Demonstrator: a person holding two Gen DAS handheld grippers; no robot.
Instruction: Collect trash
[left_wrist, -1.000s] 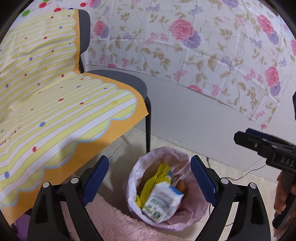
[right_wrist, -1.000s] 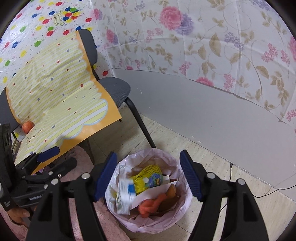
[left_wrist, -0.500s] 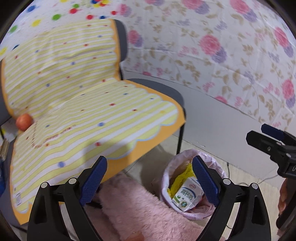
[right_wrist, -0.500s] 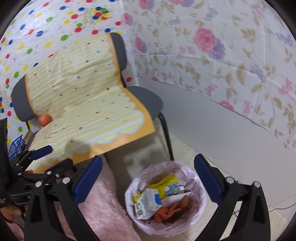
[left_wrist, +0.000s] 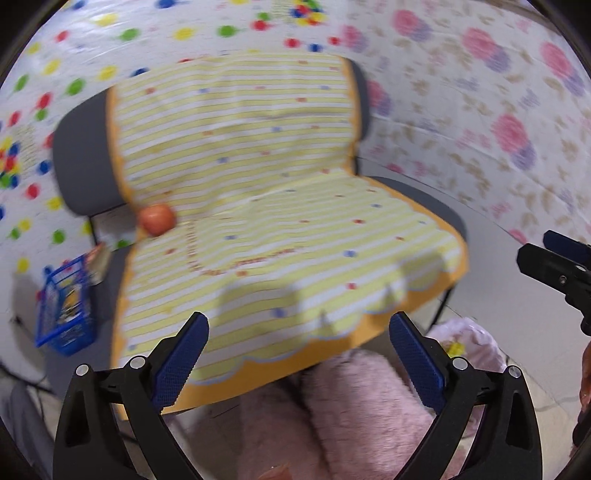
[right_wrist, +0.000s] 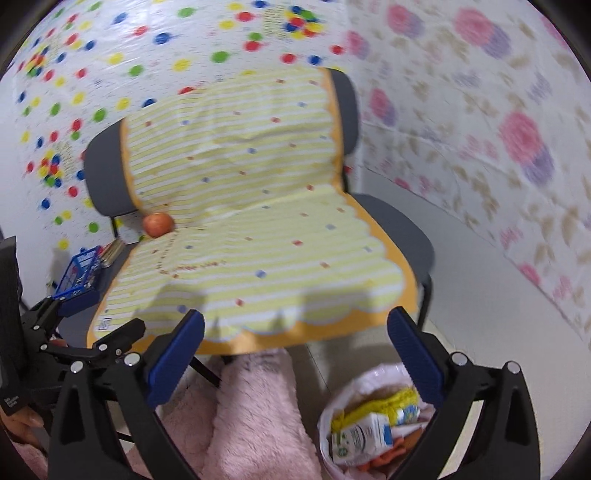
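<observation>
Both empty: left gripper (left_wrist: 298, 353) opening with nothing between its jaws, right gripper (right_wrist: 295, 350) spread wide. Next likely pick: orange ball (right_wrist: 158, 224), left of centre on the striped chair cover (right_wrist: 258, 236). Worth straddling it squarely to stop rolling, then dropping into the lined bin (right_wrist: 343, 402), lower right.
</observation>
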